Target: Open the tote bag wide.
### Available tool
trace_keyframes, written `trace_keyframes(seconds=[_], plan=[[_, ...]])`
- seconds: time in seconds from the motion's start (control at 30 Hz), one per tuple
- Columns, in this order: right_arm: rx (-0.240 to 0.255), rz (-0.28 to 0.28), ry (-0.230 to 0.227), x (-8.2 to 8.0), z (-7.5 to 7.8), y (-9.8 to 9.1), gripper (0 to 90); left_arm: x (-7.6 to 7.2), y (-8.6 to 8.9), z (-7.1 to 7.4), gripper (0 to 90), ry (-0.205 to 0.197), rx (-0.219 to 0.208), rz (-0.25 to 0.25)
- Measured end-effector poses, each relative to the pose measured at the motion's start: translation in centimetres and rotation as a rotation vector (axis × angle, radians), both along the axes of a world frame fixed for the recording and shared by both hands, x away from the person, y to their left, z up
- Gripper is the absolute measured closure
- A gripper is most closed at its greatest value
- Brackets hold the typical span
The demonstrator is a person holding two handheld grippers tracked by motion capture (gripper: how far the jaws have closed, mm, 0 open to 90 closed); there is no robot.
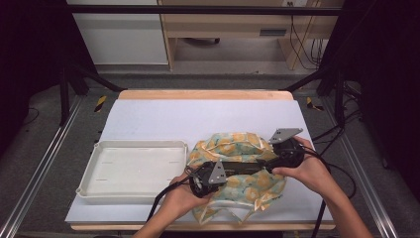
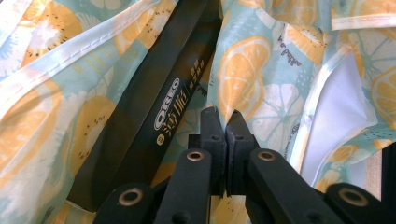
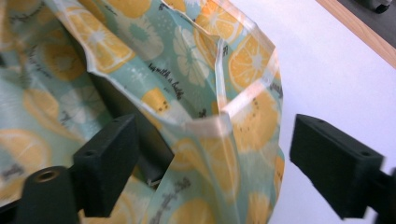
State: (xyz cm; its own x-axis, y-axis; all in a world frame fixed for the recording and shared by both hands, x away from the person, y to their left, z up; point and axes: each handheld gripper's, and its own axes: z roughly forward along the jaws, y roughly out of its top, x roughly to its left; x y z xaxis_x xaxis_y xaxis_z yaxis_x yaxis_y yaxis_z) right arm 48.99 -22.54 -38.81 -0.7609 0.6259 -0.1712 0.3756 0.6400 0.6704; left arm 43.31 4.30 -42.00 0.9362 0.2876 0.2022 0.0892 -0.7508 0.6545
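Observation:
A soft bag [image 1: 233, 144] printed with orange slices on pale teal lies on the white table cover, right of centre. Inside it is a long black Oreo box [image 2: 154, 107], seen as a dark bar [image 1: 247, 166] in the high view. My left gripper [image 2: 226, 123] is shut, pinching a fold of the bag's fabric beside the box; in the high view it sits at the bag's near left [image 1: 228, 169]. My right gripper [image 3: 222, 154] stands open, with the bag's hemmed rim [image 3: 219, 126] loose between its pads. It comes in from the bag's right [image 1: 271, 161].
A white rectangular tray [image 1: 133, 168] sits left of the bag, close to the left hand. The white table cover [image 1: 198, 119] stretches bare behind the bag to a wooden edge [image 1: 203, 94]. Cables trail from both grippers toward the near edge.

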Motion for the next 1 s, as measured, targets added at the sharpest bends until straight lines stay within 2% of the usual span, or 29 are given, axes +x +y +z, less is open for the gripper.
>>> trace_keyframes(seconds=[0.07,0.13,0.23,0.27,0.37,0.4,0.5,0.53,0.57,0.6,0.8,0.9,0.93,1.0], plan=[[-0.003,0.006,0.015,0.5,-0.1,0.4,10.9,0.0,0.0,0.0,88.6,0.0,0.001,-0.001],[-0.004,0.008,0.022,0.7,-0.2,0.5,11.1,0.0,0.0,0.0,88.6,0.001,0.002,-0.004],[-0.031,0.006,0.051,1.0,-0.6,0.9,18.9,0.0,0.1,0.0,88.6,-0.001,0.0,-0.003],[-0.031,0.006,0.051,1.0,-0.6,0.9,18.9,0.0,0.1,0.0,88.6,-0.001,0.0,-0.003],[-0.069,0.016,0.048,1.0,-0.7,1.0,37.3,0.1,0.1,0.1,88.7,0.0,-0.006,0.0],[-0.08,0.007,0.049,1.2,-0.7,1.0,56.1,0.0,0.2,0.1,88.7,-0.001,-0.003,-0.001],[-0.072,-0.028,0.044,1.7,-0.5,0.9,74.6,-0.1,0.3,0.2,88.8,-0.002,0.0,-0.005],[-0.072,-0.028,0.044,1.7,-0.5,0.9,74.6,-0.1,0.3,0.2,88.8,-0.002,0.0,-0.005],[-0.056,-0.032,0.045,1.9,-0.5,0.8,78.6,-0.1,0.3,0.2,88.8,-0.001,-0.002,-0.006],[-0.031,-0.062,0.052,2.4,-0.3,0.7,84.8,0.0,0.3,0.2,88.8,0.0,0.004,-0.009],[0.032,-0.126,0.074,4.3,-0.4,0.3,90.0,-0.1,0.3,0.1,88.9,0.004,0.013,-0.016],[0.022,-0.137,0.082,5.0,-0.7,0.2,90.0,-0.2,0.2,0.0,88.9,0.006,0.018,-0.022],[0.005,-0.145,0.097,5.9,-1.5,0.0,90.0,-0.2,0.2,-0.1,88.9,0.01,0.024,-0.026],[-0.008,-0.152,0.112,6.4,-2.0,-0.1,90.0,-0.3,0.2,-0.3,88.9,0.014,0.029,-0.03]])
